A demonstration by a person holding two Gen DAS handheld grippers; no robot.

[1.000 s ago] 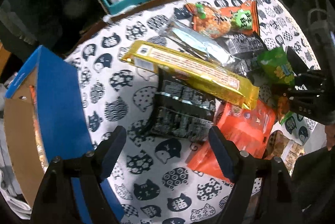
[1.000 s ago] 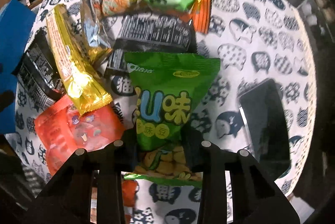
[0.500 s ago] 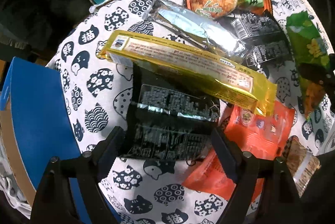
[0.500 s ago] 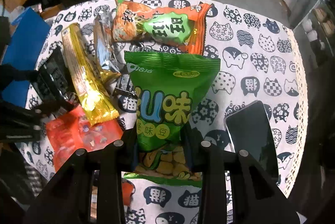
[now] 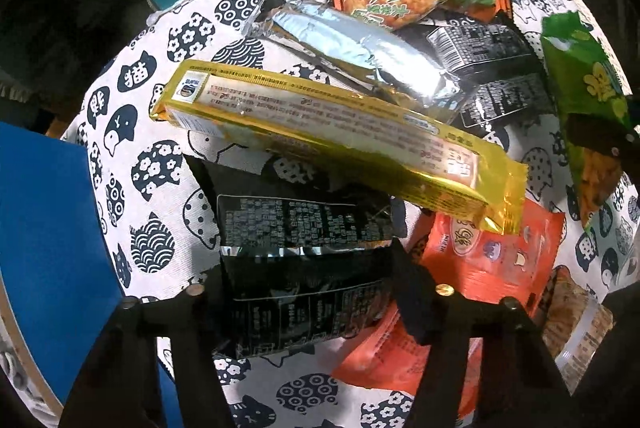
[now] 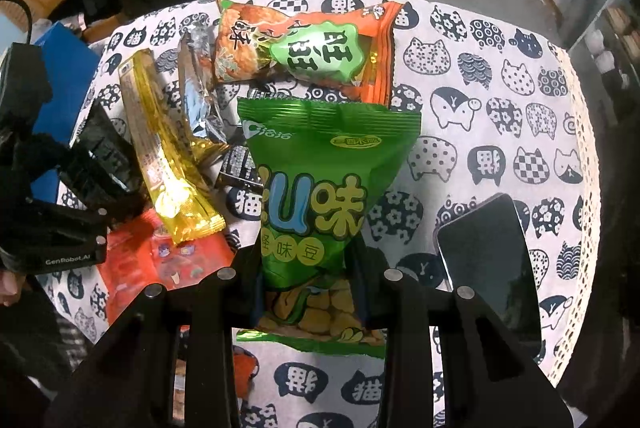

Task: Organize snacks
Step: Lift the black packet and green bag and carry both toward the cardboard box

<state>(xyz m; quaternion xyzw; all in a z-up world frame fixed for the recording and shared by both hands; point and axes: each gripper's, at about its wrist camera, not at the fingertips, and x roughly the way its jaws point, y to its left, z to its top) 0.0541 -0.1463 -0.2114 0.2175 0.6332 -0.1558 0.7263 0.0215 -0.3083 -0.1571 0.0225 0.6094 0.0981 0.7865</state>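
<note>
Meanwhile the right gripper (image 6: 306, 292) has its fingers pinched on the lower part of a green bean-snack bag (image 6: 320, 187), which stands up between them above the cat-print tablecloth (image 6: 500, 99). To the right of it a black phone (image 6: 490, 268) lies flat on the cloth. Beyond the green bag lies an orange rice-cracker bag (image 6: 304, 51).

On the left side, the left gripper (image 5: 308, 280) has closed its fingers against the two sides of a black snack packet (image 5: 304, 268) at the near edge of the pile. A long gold biscuit pack (image 5: 332, 139) lies across the far end of that packet, with a silver foil pack (image 5: 356, 51) just behind it. An orange-red pouch (image 5: 472, 276) sits to the right, partly under the gold pack. A blue box (image 5: 48, 248) stands at the left edge of the table.
</note>
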